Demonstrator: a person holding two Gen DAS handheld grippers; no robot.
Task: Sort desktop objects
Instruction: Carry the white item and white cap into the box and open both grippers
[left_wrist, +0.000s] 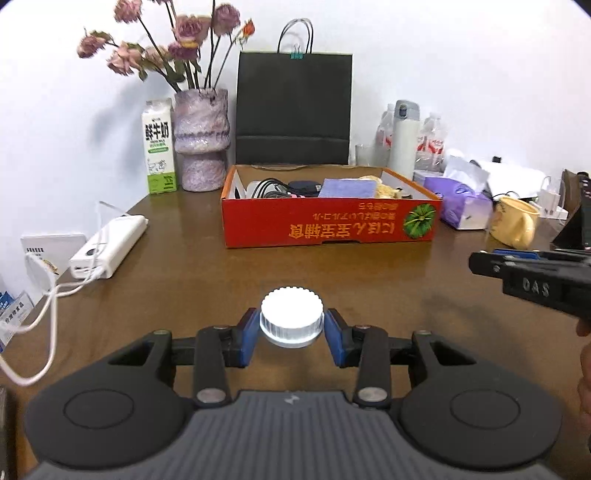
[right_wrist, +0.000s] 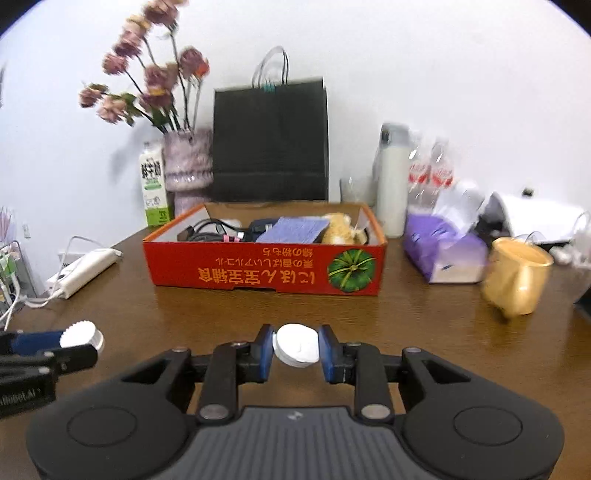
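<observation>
My left gripper (left_wrist: 291, 332) is shut on a white ridged jar (left_wrist: 291, 317), held upright above the brown table (left_wrist: 332, 280). The jar also shows in the right wrist view (right_wrist: 82, 335), with the left gripper (right_wrist: 79, 341) at the left edge. My right gripper (right_wrist: 296, 349) is shut on a small white round case (right_wrist: 297, 345), tilted between the blue pads. The right gripper's side shows in the left wrist view (left_wrist: 476, 264) at the right edge. A red cardboard box (left_wrist: 328, 221) (right_wrist: 264, 269) with cables, a purple cloth and other items stands behind both grippers.
A white power bank (left_wrist: 109, 247) with cable lies at the left. A milk carton (left_wrist: 159, 146), flower vase (left_wrist: 201, 136) and black paper bag (left_wrist: 293, 107) stand at the back. A purple tissue pack (right_wrist: 441, 251), yellow mug (right_wrist: 517, 280) and white thermos (right_wrist: 391, 184) are at the right.
</observation>
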